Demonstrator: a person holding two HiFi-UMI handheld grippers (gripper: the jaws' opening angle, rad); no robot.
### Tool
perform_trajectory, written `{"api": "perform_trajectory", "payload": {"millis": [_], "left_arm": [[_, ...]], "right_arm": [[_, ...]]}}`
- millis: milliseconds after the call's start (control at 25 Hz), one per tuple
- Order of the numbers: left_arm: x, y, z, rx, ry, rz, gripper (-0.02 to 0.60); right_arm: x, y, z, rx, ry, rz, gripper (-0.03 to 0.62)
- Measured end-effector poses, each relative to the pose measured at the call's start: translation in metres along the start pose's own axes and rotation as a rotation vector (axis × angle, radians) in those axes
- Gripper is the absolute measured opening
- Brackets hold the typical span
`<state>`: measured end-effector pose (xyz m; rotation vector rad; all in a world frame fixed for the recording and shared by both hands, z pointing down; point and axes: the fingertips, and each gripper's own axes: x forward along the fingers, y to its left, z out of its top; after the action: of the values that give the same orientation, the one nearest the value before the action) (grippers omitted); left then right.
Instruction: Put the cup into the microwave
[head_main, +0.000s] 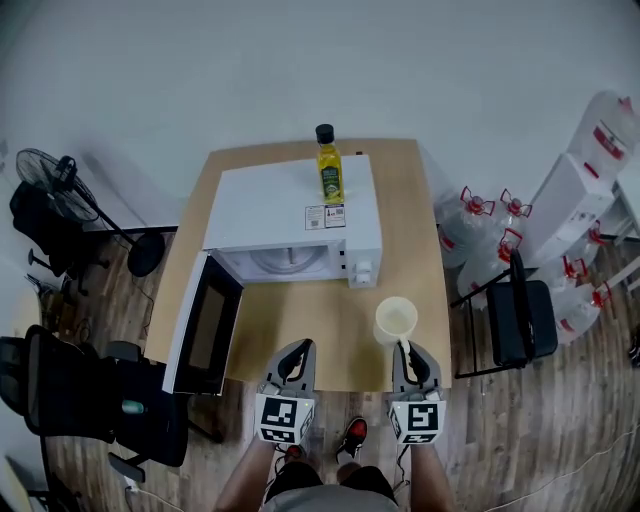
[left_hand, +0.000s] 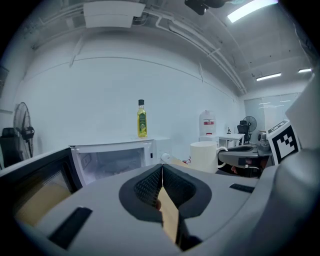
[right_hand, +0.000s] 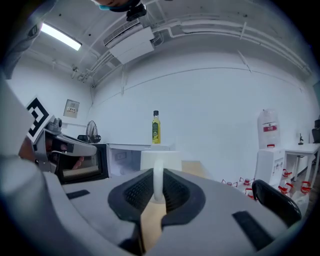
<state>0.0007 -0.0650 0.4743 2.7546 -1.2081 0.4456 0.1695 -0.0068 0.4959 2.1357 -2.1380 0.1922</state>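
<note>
A cream cup (head_main: 396, 320) hangs over the table's front right part, and my right gripper (head_main: 405, 345) is shut on its handle. In the right gripper view the handle (right_hand: 158, 181) stands upright between the pads of that gripper (right_hand: 158, 189), with the cup body (right_hand: 161, 160) just beyond. The white microwave (head_main: 290, 215) sits at the back of the wooden table (head_main: 300, 320), its door (head_main: 205, 325) swung open to the left and the turntable showing. My left gripper (head_main: 298, 347) is shut and holds nothing; its pads meet (left_hand: 161, 172) in front of the open microwave (left_hand: 112, 160).
A yellow oil bottle (head_main: 329, 165) stands on top of the microwave. A black chair (head_main: 525, 320) and several water jugs (head_main: 480, 235) are to the right of the table. A floor fan (head_main: 50, 175) and an office chair (head_main: 90, 400) stand at the left.
</note>
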Motion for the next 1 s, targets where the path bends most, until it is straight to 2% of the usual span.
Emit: {"api": "perform_trajectory", "payload": {"millis": [400, 760, 1000], "left_arm": [[-0.028, 0.020, 0.032, 0.005, -0.075, 0.090, 0.025], [-0.056, 0.057, 0.035, -0.004, -0.086, 0.189, 0.025], [-0.061, 0.082, 0.035, -0.008, -0.086, 0.224, 0.025]], "right_arm": [[0.002, 0.029, 0.040, -0.025, -0.075, 0.094, 0.043], [0.021, 0.064, 0.058, -0.021, -0.105, 0.178, 0.043], [0.042, 0.086, 0.065, -0.015, -0.124, 0.213, 0.043]]}}
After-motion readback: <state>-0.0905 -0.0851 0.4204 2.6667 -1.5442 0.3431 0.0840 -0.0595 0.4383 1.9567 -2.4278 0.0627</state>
